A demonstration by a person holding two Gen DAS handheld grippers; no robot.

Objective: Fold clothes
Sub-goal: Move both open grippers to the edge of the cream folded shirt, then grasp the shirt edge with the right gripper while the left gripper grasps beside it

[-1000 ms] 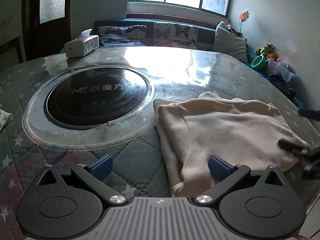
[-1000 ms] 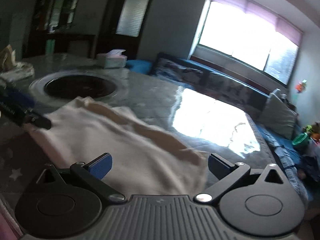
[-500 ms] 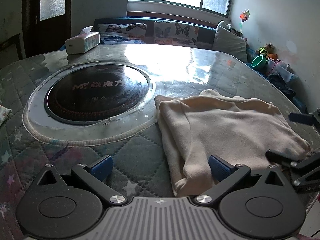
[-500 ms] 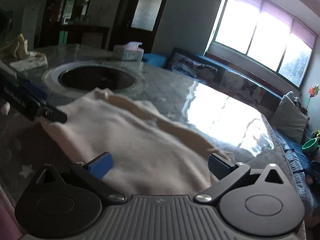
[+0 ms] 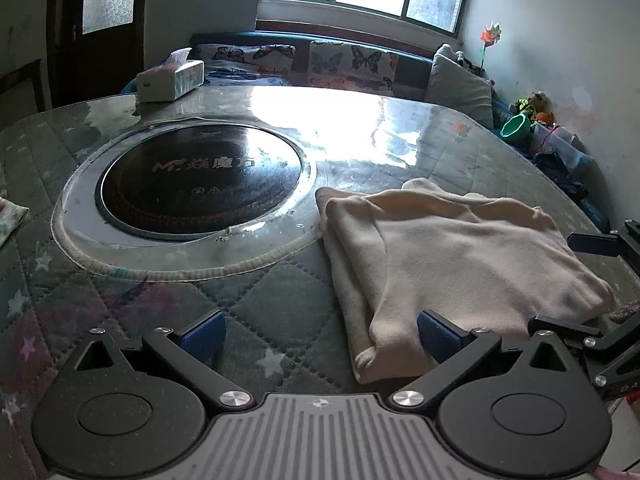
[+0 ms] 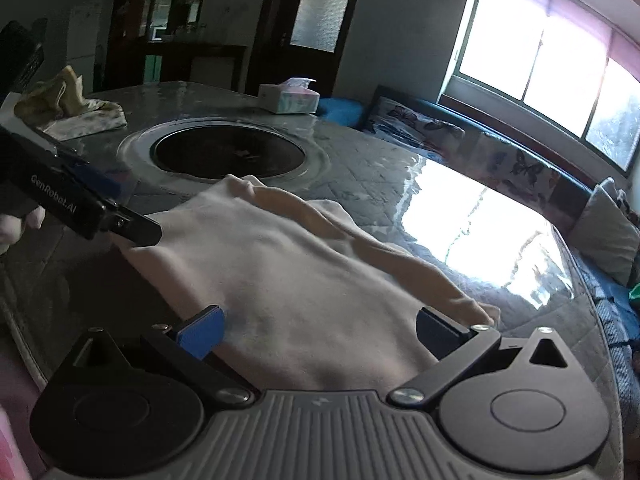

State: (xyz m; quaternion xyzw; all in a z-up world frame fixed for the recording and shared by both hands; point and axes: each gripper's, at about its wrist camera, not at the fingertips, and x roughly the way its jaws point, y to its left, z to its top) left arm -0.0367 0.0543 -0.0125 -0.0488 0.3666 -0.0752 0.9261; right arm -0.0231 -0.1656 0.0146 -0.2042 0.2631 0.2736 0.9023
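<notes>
Garment: a cream, soft-napped top (image 5: 452, 256), folded into a rough rectangle with thick doubled edges, lies on the quilted table cover (image 5: 256, 312) just right of the round cooktop.
Left gripper (image 5: 320, 332): released, blue ribbed pads wide apart; the right pad (image 5: 438, 334) sits at the garment's near corner, the left over bare quilting.
Right gripper (image 6: 320, 330): also spread wide, both pads low over the near edge of the cloth, nothing pinched.
Left view only: the black glass cooktop (image 5: 200, 184) with white lettering and a braided white rim, a green bowl (image 5: 516, 128) and toys by the wall, and a pinwheel (image 5: 491, 36).
Right view only: the left gripper's black body (image 6: 60, 196) with printed lettering, its tip at the cloth's far corner, and crumpled yellow and floral cloth (image 6: 68, 108) beyond.
Both views: a tissue box (image 5: 170, 80), and glossy plastic sheeting glaring under the window.
</notes>
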